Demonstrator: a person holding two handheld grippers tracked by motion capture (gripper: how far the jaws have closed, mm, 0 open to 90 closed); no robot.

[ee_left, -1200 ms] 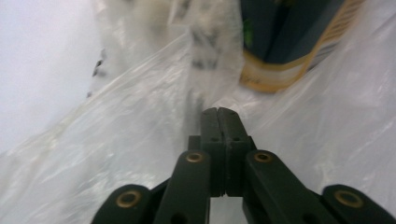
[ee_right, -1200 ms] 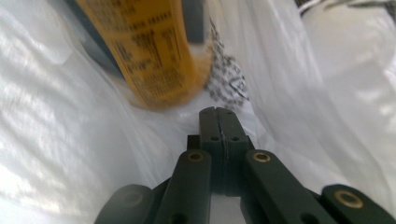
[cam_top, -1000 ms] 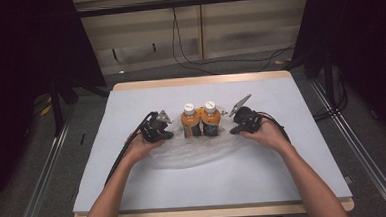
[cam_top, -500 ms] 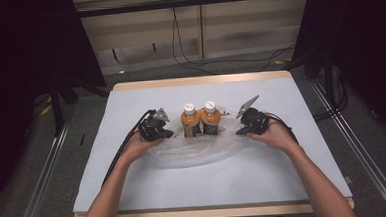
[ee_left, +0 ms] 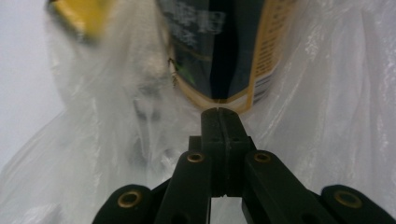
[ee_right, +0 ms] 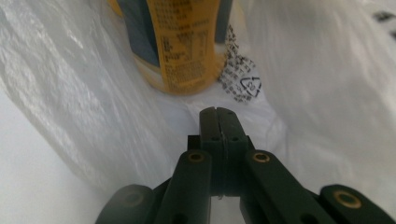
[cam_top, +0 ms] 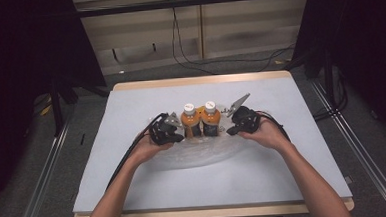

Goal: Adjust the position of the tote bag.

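Your left hand-held gripper and right hand-held gripper both have their jaws fully closed. Whether either pinches the plastic bag cannot be determined. Two bottles stand upright between them, mid-bench.

Two bottles stand side by side, touching, mid-desk; no gap between them for jaws to pass; clear plastic bag lies crumpled around their bases and spreads toward the near edge, a soft obstacle; left gripper sits just beside the left bottle, right gripper just beside the right one, so both flanks are taken; in the gripper views, film crowds each set of closed jaws on both sides, a bottle wall straight ahead; far half of desk behind bottles bare; left and right margins bare; near strip open between the forearms.
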